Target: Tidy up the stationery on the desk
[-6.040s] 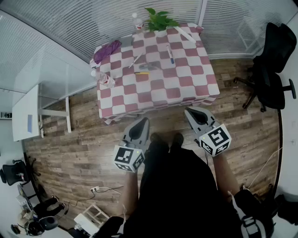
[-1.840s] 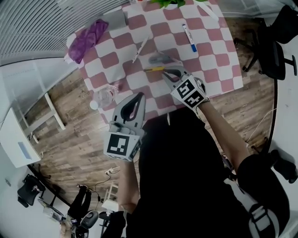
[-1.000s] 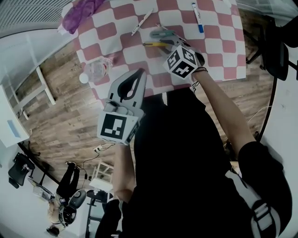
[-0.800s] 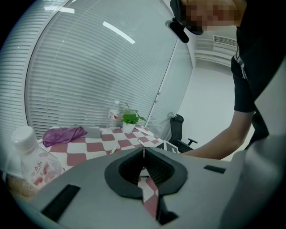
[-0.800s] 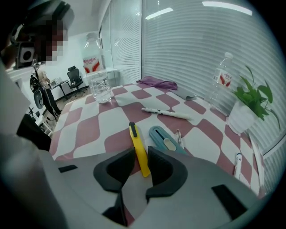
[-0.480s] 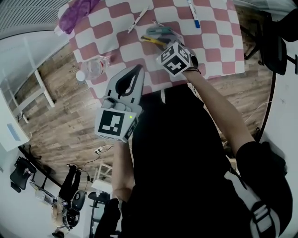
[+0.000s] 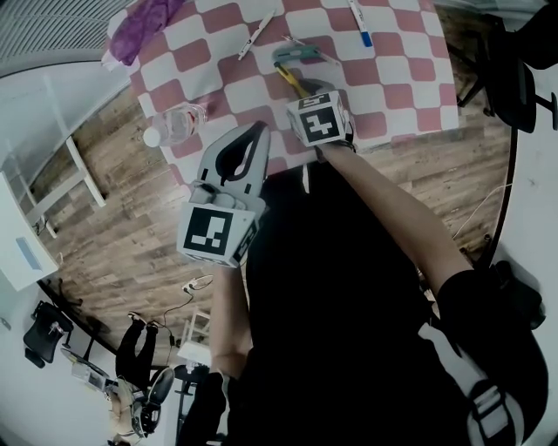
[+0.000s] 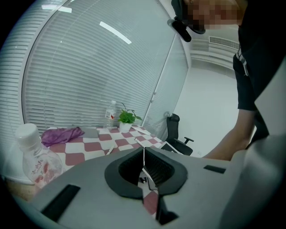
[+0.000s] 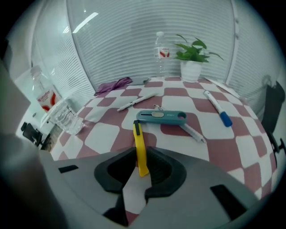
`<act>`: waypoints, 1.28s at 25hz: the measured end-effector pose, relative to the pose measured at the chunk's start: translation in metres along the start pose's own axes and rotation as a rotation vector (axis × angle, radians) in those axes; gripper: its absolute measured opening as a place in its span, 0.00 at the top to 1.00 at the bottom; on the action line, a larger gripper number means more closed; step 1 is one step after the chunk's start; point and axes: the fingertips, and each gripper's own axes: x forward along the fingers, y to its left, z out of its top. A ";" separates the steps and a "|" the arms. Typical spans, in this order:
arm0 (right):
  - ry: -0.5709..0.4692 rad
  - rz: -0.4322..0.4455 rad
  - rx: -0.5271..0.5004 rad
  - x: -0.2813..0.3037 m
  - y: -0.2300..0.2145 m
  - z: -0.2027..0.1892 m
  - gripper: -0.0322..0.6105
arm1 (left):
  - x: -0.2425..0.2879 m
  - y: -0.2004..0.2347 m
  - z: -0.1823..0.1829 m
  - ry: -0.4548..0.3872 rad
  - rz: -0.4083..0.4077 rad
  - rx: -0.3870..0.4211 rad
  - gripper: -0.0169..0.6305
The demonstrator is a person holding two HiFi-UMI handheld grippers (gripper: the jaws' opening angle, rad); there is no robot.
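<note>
looking down in the head view: your left gripper (image 7: pixel 255 129) hangs off the near edge of the checked tablecloth (image 7: pixel 410 78), fingers together, empty. your right gripper (image 7: pixel 304 94) is over the cloth, tipped steeply down, and the yellow box cutter (image 7: pixel 295 84) sticks out from its tips toward the teal box cutter (image 7: pixel 292 54). a white pen (image 7: pixel 260 33) and a blue-capped marker (image 7: pixel 358 19) lie further up the cloth, apart from each other. a clear bottle (image 7: pixel 174 126) lies on its side at the cloth's left edge, a purple cloth (image 7: pixel 144 19) at the far left corner.

left gripper view: jaws meet on a thin line, nothing between them. a potted plant (image 8: pixel 126 120) stands at the table's far side.

right gripper view: jaws have just been closing and now clamp the near end of the yellow box cutter; its far end points at the teal one, just short of it. an upright water bottle (image 9: pixel 161 53) stands beside the plant.
</note>
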 end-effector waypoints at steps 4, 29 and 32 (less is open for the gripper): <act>-0.025 -0.043 0.272 -0.005 -0.003 -0.009 0.82 | -0.006 0.000 -0.002 0.001 -0.004 0.010 0.92; -0.221 -0.038 -0.177 -0.042 -0.041 0.045 0.71 | -0.003 -0.014 -0.006 -0.003 -0.049 0.051 0.92; -0.206 -0.018 -0.441 -0.038 -0.042 0.058 0.68 | 0.005 -0.014 -0.002 -0.002 -0.043 0.033 0.92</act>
